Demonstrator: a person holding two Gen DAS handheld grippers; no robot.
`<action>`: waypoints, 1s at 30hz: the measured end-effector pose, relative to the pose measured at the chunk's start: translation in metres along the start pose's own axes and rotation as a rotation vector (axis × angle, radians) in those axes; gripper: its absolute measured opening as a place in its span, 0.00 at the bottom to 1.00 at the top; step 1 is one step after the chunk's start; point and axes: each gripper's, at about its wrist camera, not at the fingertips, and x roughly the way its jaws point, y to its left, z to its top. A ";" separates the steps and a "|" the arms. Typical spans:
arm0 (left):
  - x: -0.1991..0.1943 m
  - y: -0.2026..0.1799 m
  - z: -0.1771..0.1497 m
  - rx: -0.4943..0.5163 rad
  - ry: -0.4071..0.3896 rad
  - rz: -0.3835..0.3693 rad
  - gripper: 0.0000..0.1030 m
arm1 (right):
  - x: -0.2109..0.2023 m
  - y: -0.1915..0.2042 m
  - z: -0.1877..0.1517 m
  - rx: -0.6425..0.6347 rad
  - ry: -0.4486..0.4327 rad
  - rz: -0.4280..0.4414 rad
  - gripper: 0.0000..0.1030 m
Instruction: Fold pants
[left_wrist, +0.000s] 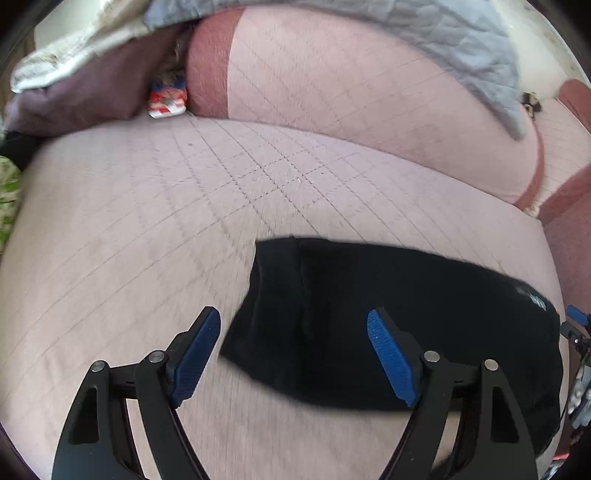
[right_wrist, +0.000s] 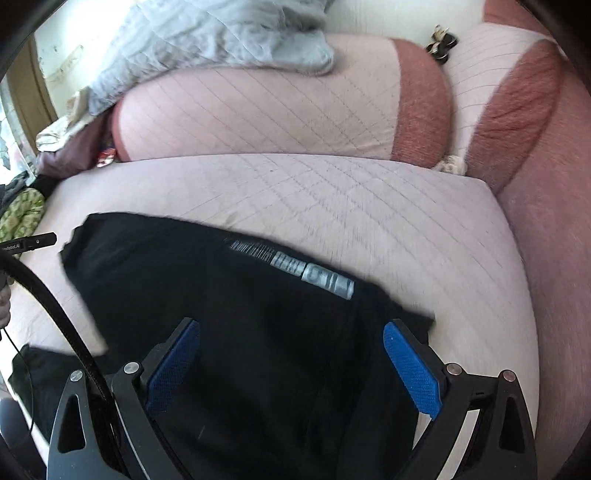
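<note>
Currently listed: black pants (right_wrist: 240, 314), lying flat on the quilted sofa seat cushion (left_wrist: 147, 221), compact, likely part-folded. I hold the left gripper (left_wrist: 293, 350) low over their end, fingers apart, empty. Right gripper (right_wrist: 291, 363) likewise hovers above, fingers spread, gripping nothing.

Matt black cloth pants (right_wrist: 229, 332) lie between the jaws; beyond them, quilted pink fabric cushion (left_wrist: 129, 221), stitched in squares.
</note>
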 end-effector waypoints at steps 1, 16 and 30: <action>0.011 0.004 0.007 -0.006 0.016 -0.019 0.79 | 0.012 -0.003 0.010 -0.006 0.013 0.006 0.98; 0.047 -0.036 0.021 0.241 0.046 -0.073 0.10 | 0.085 0.024 0.049 -0.113 0.106 0.143 0.23; -0.090 -0.040 -0.025 0.213 -0.147 -0.134 0.10 | -0.023 0.058 0.023 -0.066 0.029 0.106 0.11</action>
